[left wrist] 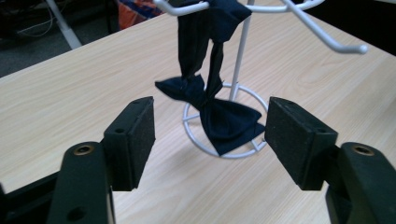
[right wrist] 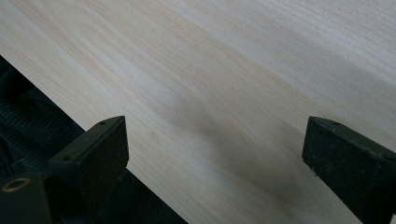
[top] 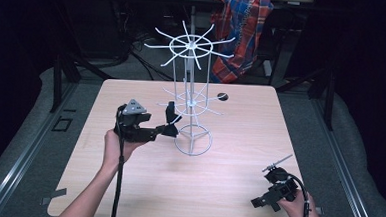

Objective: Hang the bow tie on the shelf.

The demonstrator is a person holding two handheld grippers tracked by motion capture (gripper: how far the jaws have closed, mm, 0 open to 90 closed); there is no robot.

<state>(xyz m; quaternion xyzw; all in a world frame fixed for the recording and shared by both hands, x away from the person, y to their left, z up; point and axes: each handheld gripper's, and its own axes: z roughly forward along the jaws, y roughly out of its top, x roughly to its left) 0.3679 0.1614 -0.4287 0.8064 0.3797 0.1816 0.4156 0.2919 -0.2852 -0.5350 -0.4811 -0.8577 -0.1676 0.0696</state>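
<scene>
A white wire rack (top: pixel 191 103) with two rings of hooks stands mid-table. From a lower hook hangs a dark navy bow tie (top: pixel 170 110) by its strap. My left gripper (top: pixel 166 132) sits just left of the rack's base, open, level with the tie. In the left gripper view the bow tie (left wrist: pixel 224 119) hangs just beyond the open left gripper (left wrist: pixel 211 136), clear of both pads, in front of the rack's ring base (left wrist: pixel 196 140). My right gripper (top: pixel 265 204) rests near the table's front right corner, open. In the right gripper view, bare table wood shows between the right gripper's (right wrist: pixel 215 149) fingers.
The light wooden table (top: pixel 239 141) has a small dark hole (top: pixel 222 96) behind the rack. A plaid cloth (top: pixel 242 31) hangs behind the table's far edge. Upper rack hooks (top: pixel 190 46) spread wide above the lower ring. The table's front edge (right wrist: pixel 65 114) lies close to the right gripper.
</scene>
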